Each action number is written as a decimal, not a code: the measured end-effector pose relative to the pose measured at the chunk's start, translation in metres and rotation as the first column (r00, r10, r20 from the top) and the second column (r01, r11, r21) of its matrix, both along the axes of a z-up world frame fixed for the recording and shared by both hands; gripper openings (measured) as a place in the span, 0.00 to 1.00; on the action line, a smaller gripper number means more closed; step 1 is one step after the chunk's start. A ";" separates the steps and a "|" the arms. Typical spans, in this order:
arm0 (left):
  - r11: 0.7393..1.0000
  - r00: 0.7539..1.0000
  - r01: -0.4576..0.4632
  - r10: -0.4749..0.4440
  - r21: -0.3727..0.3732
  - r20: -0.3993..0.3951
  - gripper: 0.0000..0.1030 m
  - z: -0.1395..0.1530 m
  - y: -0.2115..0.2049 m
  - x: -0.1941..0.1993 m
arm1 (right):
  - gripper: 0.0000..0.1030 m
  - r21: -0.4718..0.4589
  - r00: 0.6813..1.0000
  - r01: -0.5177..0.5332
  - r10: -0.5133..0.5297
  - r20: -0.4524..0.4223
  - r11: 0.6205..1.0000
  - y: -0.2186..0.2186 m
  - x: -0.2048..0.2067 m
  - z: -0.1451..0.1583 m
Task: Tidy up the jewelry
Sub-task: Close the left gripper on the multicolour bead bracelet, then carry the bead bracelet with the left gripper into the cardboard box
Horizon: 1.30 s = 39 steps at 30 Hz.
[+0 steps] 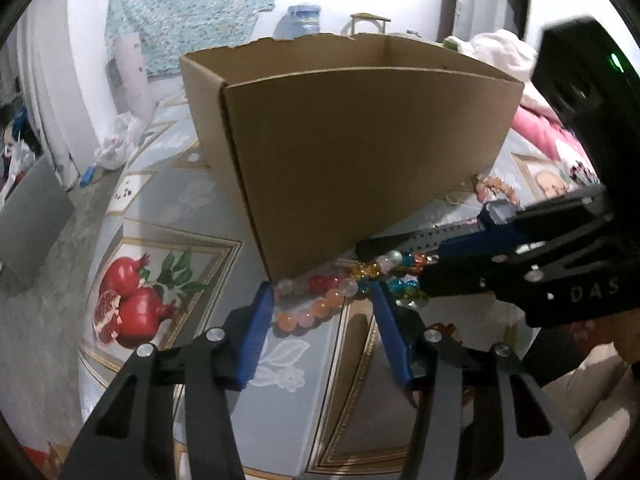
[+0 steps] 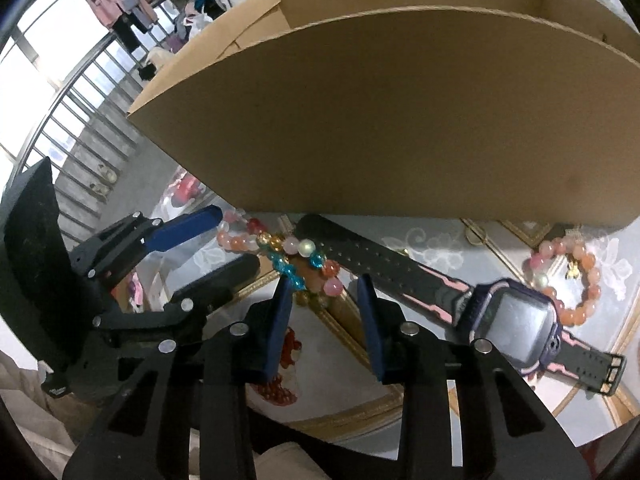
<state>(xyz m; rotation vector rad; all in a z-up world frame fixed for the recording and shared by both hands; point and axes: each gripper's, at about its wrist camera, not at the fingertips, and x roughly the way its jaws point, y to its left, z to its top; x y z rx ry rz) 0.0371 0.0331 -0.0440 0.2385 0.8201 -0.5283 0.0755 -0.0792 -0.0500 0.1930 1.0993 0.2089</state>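
Observation:
A pink-and-orange bead bracelet (image 1: 320,306) lies on the table against the cardboard box (image 1: 360,140). My left gripper (image 1: 322,292) straddles it, half open; the left pad touches a bead and the right pad stands clear. A multicoloured bead bracelet (image 2: 316,276) lies beside it. My right gripper (image 2: 324,280) is narrowed around this one, with a small gap at its right pad. The right wrist view shows the left gripper (image 2: 236,238) at the pink bracelet (image 2: 236,242). The right gripper (image 1: 430,264) enters the left wrist view from the right.
A dark children's watch (image 2: 516,328) with pink-trimmed strap lies right of the bracelets, strap end under the box (image 2: 380,120). A second pink-orange bracelet (image 2: 594,276) lies further right. The tablecloth (image 1: 132,304) shows pomegranates; the table edge and floor are to the left.

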 end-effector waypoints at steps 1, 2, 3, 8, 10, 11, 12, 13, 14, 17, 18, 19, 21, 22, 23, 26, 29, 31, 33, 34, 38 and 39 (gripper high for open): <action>1.000 1.000 0.007 -0.007 0.009 0.007 0.47 0.000 -0.001 -0.001 | 0.31 -0.016 1.000 -0.003 0.003 0.004 1.000 0.002 0.002 0.001; 1.000 1.000 0.012 -0.012 0.015 0.011 0.45 -0.001 -0.002 -0.001 | 0.31 -0.033 1.000 -0.006 0.007 0.010 0.999 0.008 0.003 -0.004; 1.000 1.000 0.015 -0.015 0.018 0.012 0.43 0.000 -0.002 -0.001 | 0.31 -0.047 1.000 -0.010 0.011 0.013 0.999 0.009 0.004 -0.005; 0.999 1.000 0.024 -0.024 0.040 0.004 0.31 -0.004 -0.008 0.001 | 0.30 -0.129 0.998 -0.032 0.038 0.043 0.991 0.019 0.002 -0.008; 0.997 0.999 0.032 -0.034 0.076 0.026 0.29 -0.006 -0.012 -0.002 | 0.29 -0.162 0.997 -0.040 0.049 0.053 0.986 0.022 0.001 -0.008; 0.995 0.998 0.033 -0.037 0.093 0.041 0.28 -0.007 -0.015 -0.004 | 0.27 -0.175 0.997 -0.040 0.051 0.057 0.984 0.021 0.003 -0.007; 0.995 0.998 0.033 -0.037 0.097 0.046 0.24 -0.007 -0.017 -0.005 | 0.26 -0.181 0.997 -0.038 0.050 0.062 0.983 0.023 0.003 -0.008; 0.995 0.998 0.033 -0.037 0.090 0.043 0.20 -0.008 -0.017 -0.006 | 0.25 -0.178 0.997 -0.036 0.048 0.066 0.983 0.022 0.002 -0.008; 0.996 0.999 0.029 -0.033 0.082 0.042 0.18 -0.008 -0.019 -0.007 | 0.22 -0.174 0.997 -0.030 0.042 0.069 0.984 0.020 0.002 -0.008; 0.998 0.999 0.004 -0.007 0.067 0.048 0.09 -0.009 -0.019 -0.007 | 0.13 -0.137 0.997 -0.022 0.032 0.075 0.990 0.011 0.000 -0.009; 0.998 0.999 -0.003 0.001 0.059 0.045 0.09 -0.008 -0.018 -0.006 | 0.08 -0.116 0.997 -0.019 0.029 0.078 0.993 0.008 -0.001 -0.009; 0.999 0.999 -0.011 0.009 0.048 0.042 0.09 -0.007 -0.017 -0.006 | 0.08 -0.110 0.996 -0.016 0.025 0.081 0.994 0.003 -0.005 -0.005; 0.999 0.999 -0.020 0.019 0.029 0.038 0.09 -0.004 -0.014 -0.006 | 0.08 -0.101 0.996 -0.013 0.022 0.092 0.995 -0.001 -0.007 -0.003; 0.999 0.999 -0.025 0.024 0.021 0.042 0.09 -0.001 -0.013 -0.008 | 0.08 -0.091 0.995 -0.009 0.019 0.102 0.996 -0.004 -0.010 -0.001; 0.999 0.998 -0.028 0.027 0.016 0.049 0.09 0.002 -0.012 -0.011 | 0.08 -0.086 0.993 -0.004 0.014 0.115 0.996 -0.007 -0.013 0.001; 0.999 0.997 -0.035 0.034 0.002 0.075 0.09 0.015 -0.012 -0.019 | 0.07 -0.071 0.990 0.000 0.010 0.141 0.997 -0.012 -0.020 0.009; 0.999 0.994 -0.039 0.040 -0.012 0.102 0.09 0.030 -0.011 -0.026 | 0.07 -0.078 0.982 -0.005 0.020 0.186 0.997 -0.009 -0.030 0.021; 0.999 0.991 -0.036 0.039 -0.032 0.131 0.09 0.045 -0.011 -0.031 | 0.07 -0.075 0.975 -0.011 0.028 0.220 0.997 -0.009 -0.038 0.032; 0.998 0.988 -0.035 0.043 -0.053 0.152 0.09 0.060 -0.010 -0.035 | 0.07 -0.069 0.966 -0.017 0.034 0.258 0.997 -0.013 -0.048 0.047; 0.997 0.985 -0.035 0.046 -0.069 0.166 0.09 0.071 -0.009 -0.036 | 0.07 -0.070 0.959 -0.021 0.040 0.279 0.997 -0.013 -0.052 0.054; 0.987 0.974 -0.025 0.059 -0.156 0.220 0.09 0.117 -0.006 -0.035 | 0.07 -0.074 0.921 -0.051 0.076 0.382 0.996 -0.019 -0.062 0.095; 0.984 0.969 -0.018 0.060 -0.174 0.238 0.09 0.129 -0.007 -0.034 | 0.07 -0.083 0.907 -0.056 0.085 0.411 0.995 -0.020 -0.061 0.106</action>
